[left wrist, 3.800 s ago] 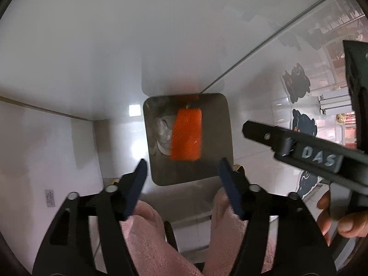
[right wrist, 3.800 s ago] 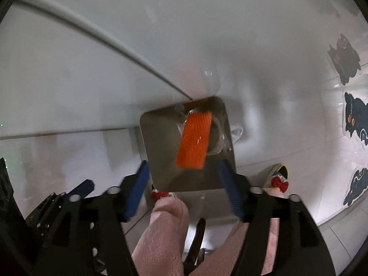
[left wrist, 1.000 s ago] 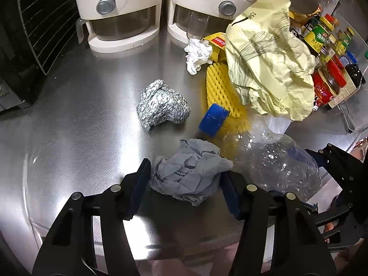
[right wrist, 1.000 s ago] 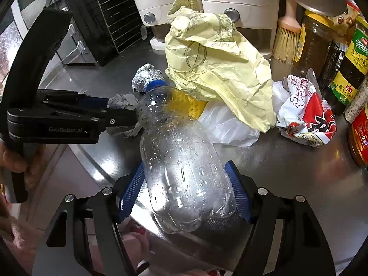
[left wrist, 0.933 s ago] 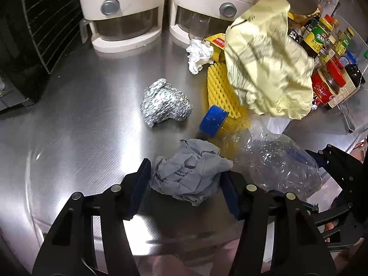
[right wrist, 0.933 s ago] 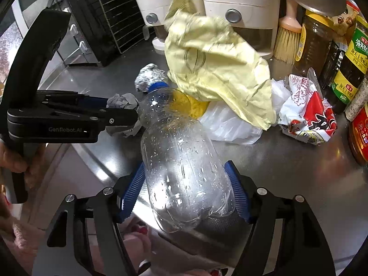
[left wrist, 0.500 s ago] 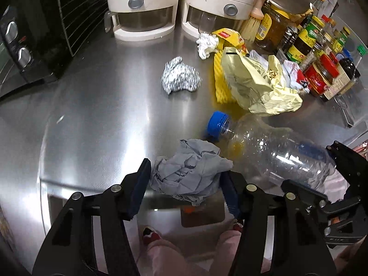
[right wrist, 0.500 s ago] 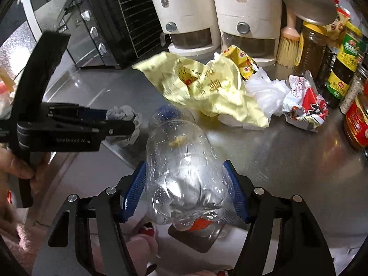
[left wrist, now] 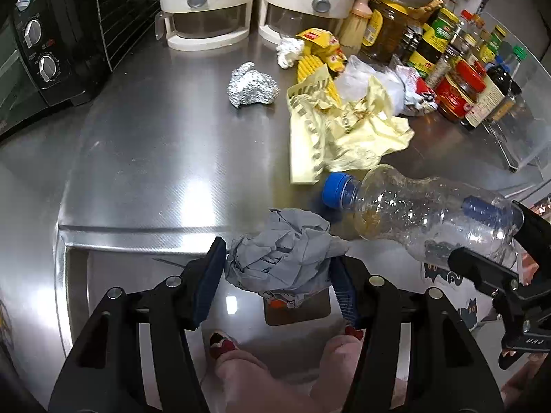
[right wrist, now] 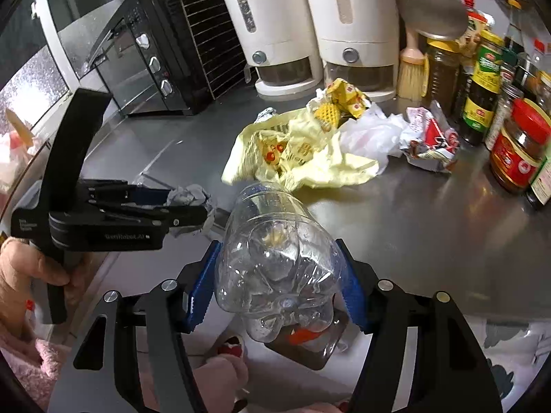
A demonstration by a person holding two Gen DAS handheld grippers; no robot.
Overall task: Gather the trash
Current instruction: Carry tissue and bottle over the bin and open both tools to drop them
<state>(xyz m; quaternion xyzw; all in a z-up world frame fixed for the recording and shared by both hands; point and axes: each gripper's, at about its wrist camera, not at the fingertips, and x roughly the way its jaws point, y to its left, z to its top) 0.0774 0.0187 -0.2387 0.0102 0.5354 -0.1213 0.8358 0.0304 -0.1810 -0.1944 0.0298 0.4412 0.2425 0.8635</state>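
Observation:
My left gripper (left wrist: 277, 265) is shut on a crumpled grey paper wad (left wrist: 279, 254), held just past the steel counter's front edge (left wrist: 137, 237). My right gripper (right wrist: 280, 275) is shut on a clear plastic bottle (right wrist: 275, 258) with a blue cap (left wrist: 335, 189), its pads pressing the sides near the base. On the floor below both loads stands a square metal bin (left wrist: 296, 313) with something orange inside. On the counter lie a yellow wrapper (left wrist: 344, 127), a foil ball (left wrist: 251, 84), a white tissue (left wrist: 289, 51) and a red-and-white packet (right wrist: 430, 141).
A black toaster oven (left wrist: 34, 41) stands at the back left and two white dispensers (left wrist: 203, 3) at the back. Sauce jars and bottles (left wrist: 458, 86) crowd the right side. A person's slippered feet (left wrist: 224, 344) stand beside the bin.
Both grippers drew back from the counter and rose, carrying the grey wad and the bottle over the edge. The yellow wrapper slid off the bottle onto the counter. The bin came into view below.

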